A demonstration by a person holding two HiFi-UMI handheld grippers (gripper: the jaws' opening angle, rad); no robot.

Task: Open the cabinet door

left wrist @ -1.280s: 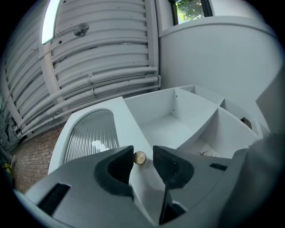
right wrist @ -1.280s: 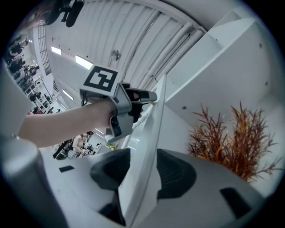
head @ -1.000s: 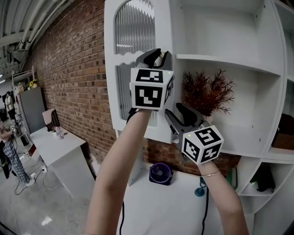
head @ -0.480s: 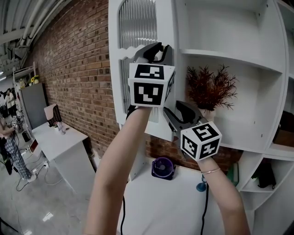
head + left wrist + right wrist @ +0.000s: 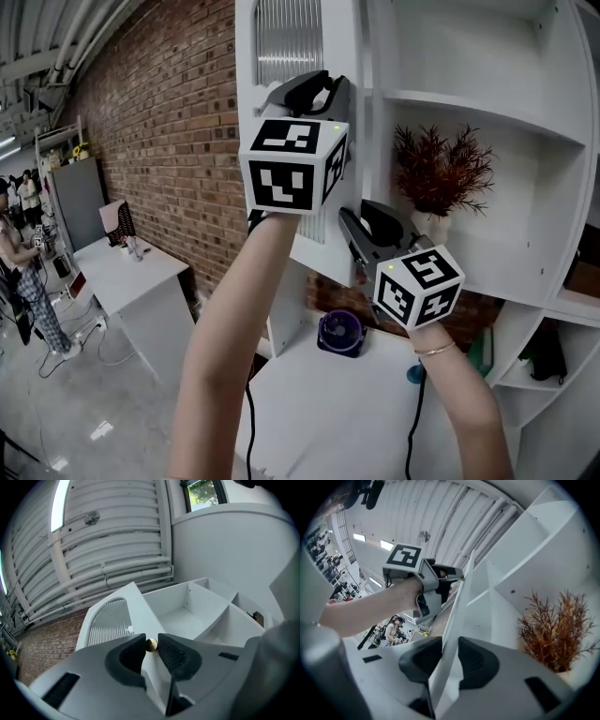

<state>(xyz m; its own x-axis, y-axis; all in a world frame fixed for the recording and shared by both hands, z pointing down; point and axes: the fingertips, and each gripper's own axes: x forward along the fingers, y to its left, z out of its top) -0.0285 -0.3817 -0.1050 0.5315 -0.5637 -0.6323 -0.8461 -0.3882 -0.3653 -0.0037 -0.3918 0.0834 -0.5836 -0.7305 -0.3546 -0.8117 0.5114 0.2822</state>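
Door [image 5: 286, 47] w/ knob [image 5: 151, 644] is swung out L of shelves [image 5: 487, 117]; plant [image 5: 442, 173] is set on shelf, fan [image 5: 339, 333] on table [image 5: 337, 408] below.

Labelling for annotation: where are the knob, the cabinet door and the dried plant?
knob [image 5: 151, 644]: left gripper view, its brass face.
cabinet door [image 5: 286, 37]: head view, ribbed glass panel.
dried plant [image 5: 441, 169]: head view, its twigs.

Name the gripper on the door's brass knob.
The left gripper, pinching the brass knob; the right gripper has just been closing its jaws on the door lower down.

Grey left claw [image 5: 151, 645] and right claw [image 5: 449, 656] bear black-and-white marker cubes [image 5: 286, 173]; thin bracelet [image 5: 433, 351] on wrist.
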